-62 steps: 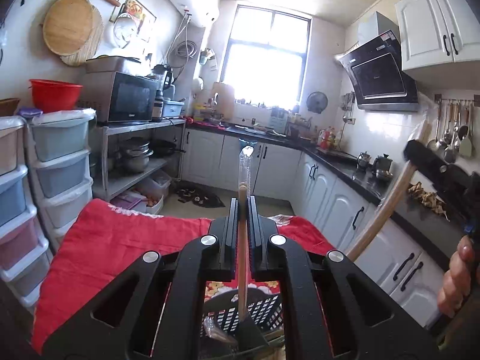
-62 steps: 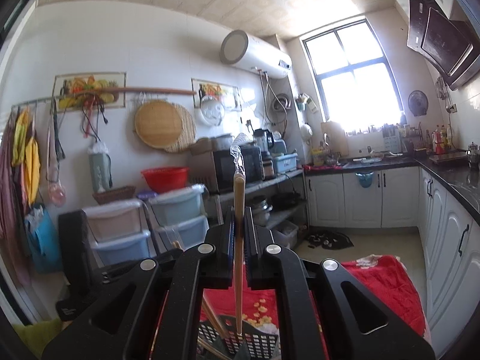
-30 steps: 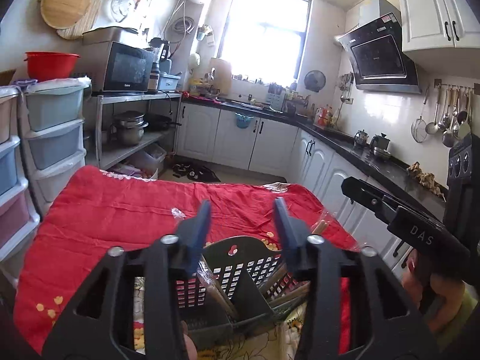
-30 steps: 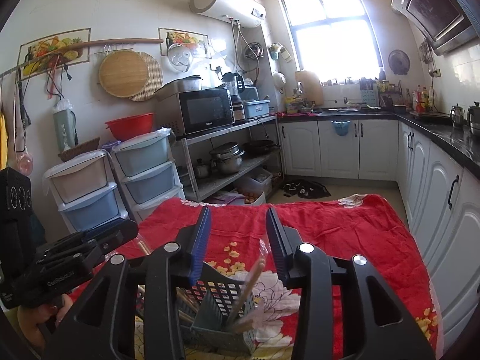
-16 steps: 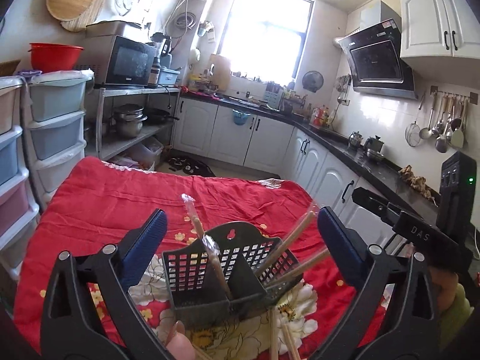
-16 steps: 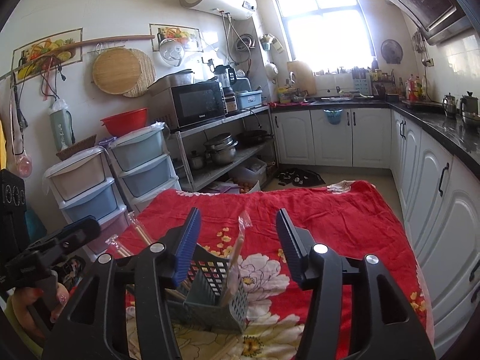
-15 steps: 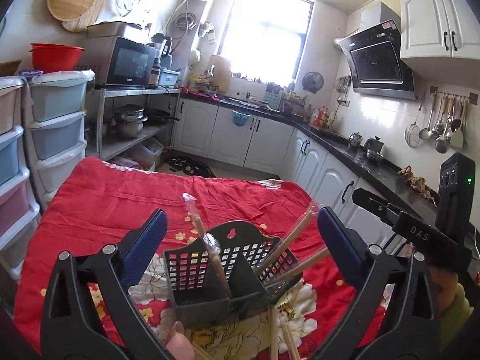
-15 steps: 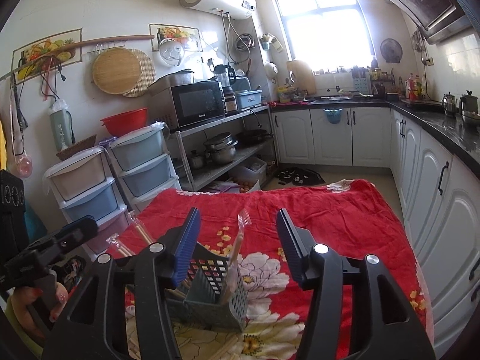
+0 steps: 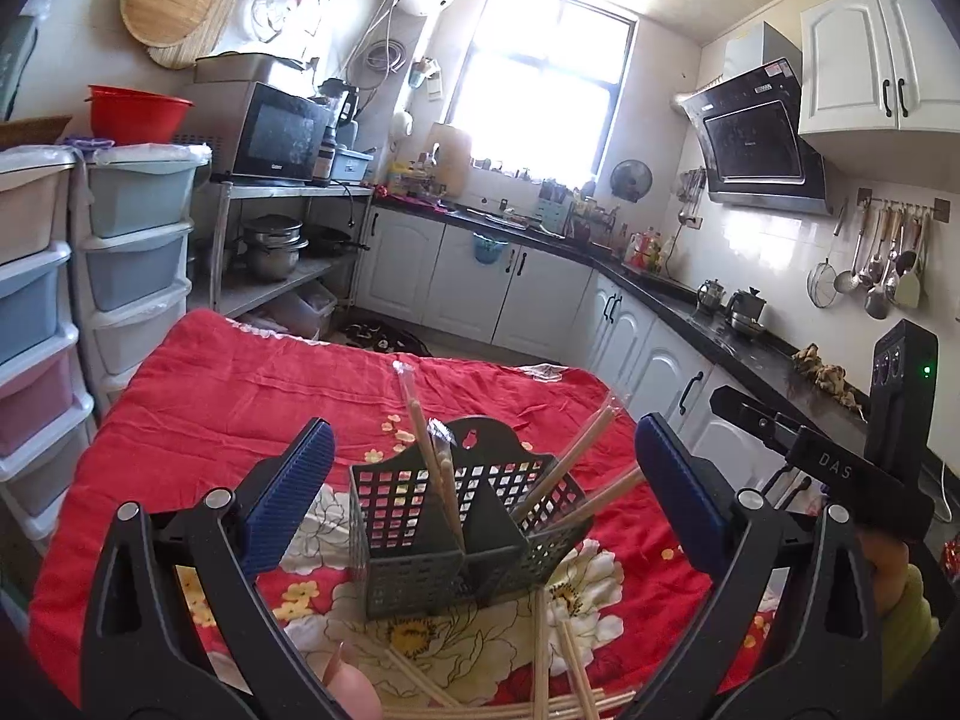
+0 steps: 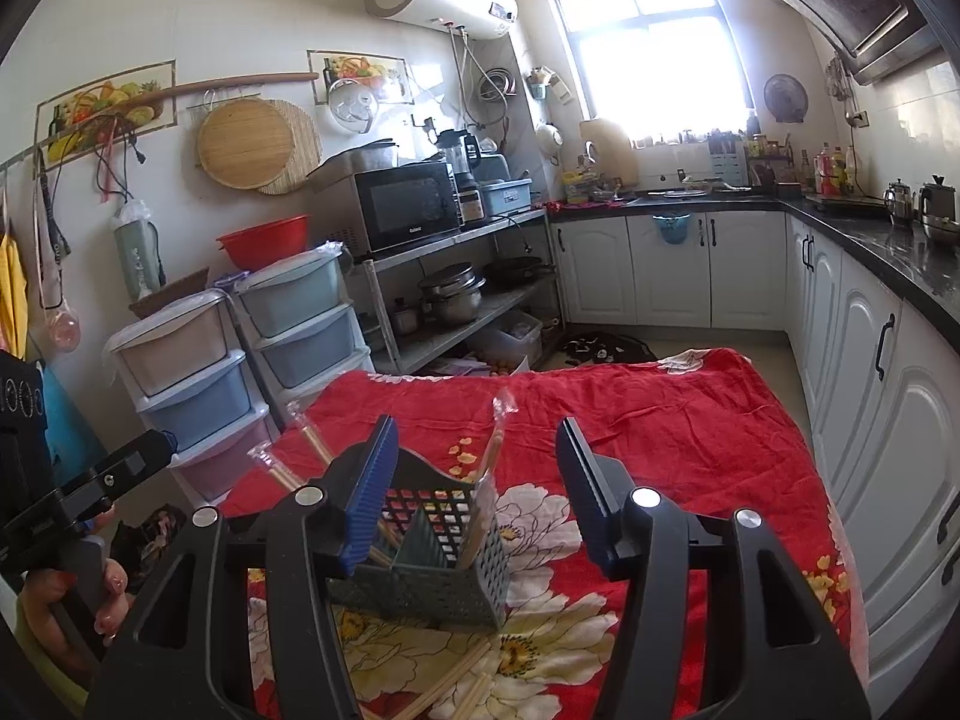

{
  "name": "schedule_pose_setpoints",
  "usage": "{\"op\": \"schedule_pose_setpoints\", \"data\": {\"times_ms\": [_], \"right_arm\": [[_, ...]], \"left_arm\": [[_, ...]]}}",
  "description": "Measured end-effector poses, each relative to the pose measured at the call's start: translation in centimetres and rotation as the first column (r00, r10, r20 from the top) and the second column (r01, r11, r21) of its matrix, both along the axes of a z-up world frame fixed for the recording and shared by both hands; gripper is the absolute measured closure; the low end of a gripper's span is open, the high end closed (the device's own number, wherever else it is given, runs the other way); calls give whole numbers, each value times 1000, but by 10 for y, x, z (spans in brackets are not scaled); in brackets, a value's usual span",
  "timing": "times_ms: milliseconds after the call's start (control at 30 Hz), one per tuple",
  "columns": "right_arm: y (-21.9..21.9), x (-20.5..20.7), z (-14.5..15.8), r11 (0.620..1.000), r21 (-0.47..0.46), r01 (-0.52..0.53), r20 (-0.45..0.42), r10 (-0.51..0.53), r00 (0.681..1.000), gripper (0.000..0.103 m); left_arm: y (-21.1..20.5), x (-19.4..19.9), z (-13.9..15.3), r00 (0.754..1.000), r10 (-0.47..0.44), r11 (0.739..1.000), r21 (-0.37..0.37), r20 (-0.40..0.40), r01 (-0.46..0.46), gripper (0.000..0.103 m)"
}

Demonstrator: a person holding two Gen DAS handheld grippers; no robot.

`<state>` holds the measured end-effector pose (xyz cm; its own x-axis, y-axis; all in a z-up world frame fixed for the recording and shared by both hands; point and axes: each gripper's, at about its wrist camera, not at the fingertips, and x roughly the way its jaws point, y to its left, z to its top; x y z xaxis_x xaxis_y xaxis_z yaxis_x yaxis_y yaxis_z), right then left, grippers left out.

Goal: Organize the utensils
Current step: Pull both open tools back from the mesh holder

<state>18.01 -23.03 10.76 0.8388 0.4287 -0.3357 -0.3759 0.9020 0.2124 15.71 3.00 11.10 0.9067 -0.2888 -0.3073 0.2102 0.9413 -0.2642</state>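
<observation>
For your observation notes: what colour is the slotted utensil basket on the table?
Dark grey; the utensil basket shows best in the left wrist view.

Matt plastic mesh caddy point(image 9: 456, 534); wooden chopsticks point(image 9: 561, 462); red cloth point(image 9: 240, 396).

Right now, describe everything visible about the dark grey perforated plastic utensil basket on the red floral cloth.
The dark grey perforated plastic utensil basket stands upright on the red floral cloth. Its walls are a grid of square holes, a solid divider splits it into compartments, and a raised back tab has a hanging hole. Wrapped wooden chopsticks lean inside both compartments, tips poking above the rim; more lie loose on the cloth in front. Neither gripper touches it.
</observation>
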Motion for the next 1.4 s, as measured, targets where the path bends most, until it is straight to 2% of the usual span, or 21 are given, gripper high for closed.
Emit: {"op": "schedule_pose_setpoints", "data": {"times_ms": [633,900,1400], "right_arm": [[17,-26,-13,997,-3,-73,-32,72,997,50],[25,-31,-27,995,-13,-102,-69,101,993,50],[40,-33,-51,990,-26,-141,-134,136,982,50]], "left_arm": [[13,-27,-21,998,46,999,-22,-33,-47,11],[19,-37,-30,994,100,995,12,-43,-99,11],[31,-45,-60,983,144,989,35,-113,-141,11]]}}
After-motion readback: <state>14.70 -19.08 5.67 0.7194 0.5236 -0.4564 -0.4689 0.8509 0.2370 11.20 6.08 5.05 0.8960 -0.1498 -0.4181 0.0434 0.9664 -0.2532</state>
